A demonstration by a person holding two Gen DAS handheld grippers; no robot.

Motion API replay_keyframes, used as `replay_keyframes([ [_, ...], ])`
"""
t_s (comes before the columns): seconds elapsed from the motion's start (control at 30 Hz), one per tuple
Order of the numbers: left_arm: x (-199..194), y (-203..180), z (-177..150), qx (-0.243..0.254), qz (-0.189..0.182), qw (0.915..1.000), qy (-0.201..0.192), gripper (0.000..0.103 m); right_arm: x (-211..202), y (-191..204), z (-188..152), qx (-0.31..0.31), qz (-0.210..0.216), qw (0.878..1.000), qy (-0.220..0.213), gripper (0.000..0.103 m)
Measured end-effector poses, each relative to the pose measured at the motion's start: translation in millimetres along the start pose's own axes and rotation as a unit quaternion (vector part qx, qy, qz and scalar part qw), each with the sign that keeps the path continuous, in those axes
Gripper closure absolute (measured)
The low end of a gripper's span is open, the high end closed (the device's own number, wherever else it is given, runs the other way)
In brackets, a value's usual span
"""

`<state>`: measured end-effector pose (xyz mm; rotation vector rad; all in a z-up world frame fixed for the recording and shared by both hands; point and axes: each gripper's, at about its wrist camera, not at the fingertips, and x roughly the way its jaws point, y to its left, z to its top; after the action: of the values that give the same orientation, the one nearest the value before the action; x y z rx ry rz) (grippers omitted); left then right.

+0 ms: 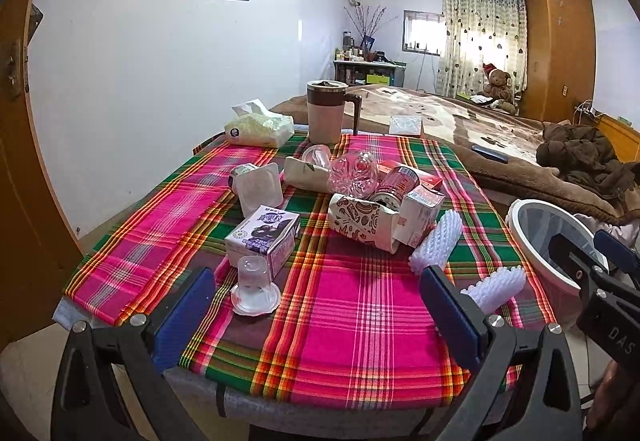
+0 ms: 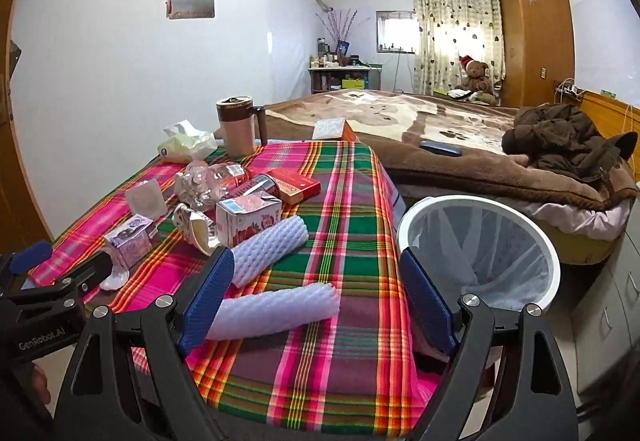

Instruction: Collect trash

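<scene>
Left wrist view: the left gripper point(image 1: 316, 305) gapes empty over a plaid cloth point(image 1: 360, 313). Ahead lie a clear plastic cup point(image 1: 254, 283), purple carton point(image 1: 266, 237), crumpled bottle point(image 1: 354, 175) and dimpled foam sleeves point(image 1: 438, 241).

Right wrist view: the right gripper point(image 2: 320, 297) is spread wide, empty. A foam sleeve point(image 2: 276, 311) lies between its fingers; a round white bin point(image 2: 480, 241), mesh-lined, stands beside the table, near a bed point(image 2: 400, 121).

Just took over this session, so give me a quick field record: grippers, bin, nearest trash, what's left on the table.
left gripper: open, empty
right gripper: open, empty
bin: white, lined, beside the table's right edge
nearest trash: two foam sleeves lying by the right gripper
other trash: purple carton, clear cup, crushed bottle, can
non-trash: mug, tissue pack
</scene>
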<state>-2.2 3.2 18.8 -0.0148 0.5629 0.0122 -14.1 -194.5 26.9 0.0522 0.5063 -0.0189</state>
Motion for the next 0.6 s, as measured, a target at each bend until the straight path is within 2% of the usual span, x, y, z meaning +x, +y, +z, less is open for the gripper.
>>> replay_keyframes([
  [0.6,-2.4,-0.5,-1.3,-0.002,-0.001,1.0000,-0.004,0.000,-2.2,0.8,1.1,-0.001,-0.003,1.000,-0.003,0.017],
])
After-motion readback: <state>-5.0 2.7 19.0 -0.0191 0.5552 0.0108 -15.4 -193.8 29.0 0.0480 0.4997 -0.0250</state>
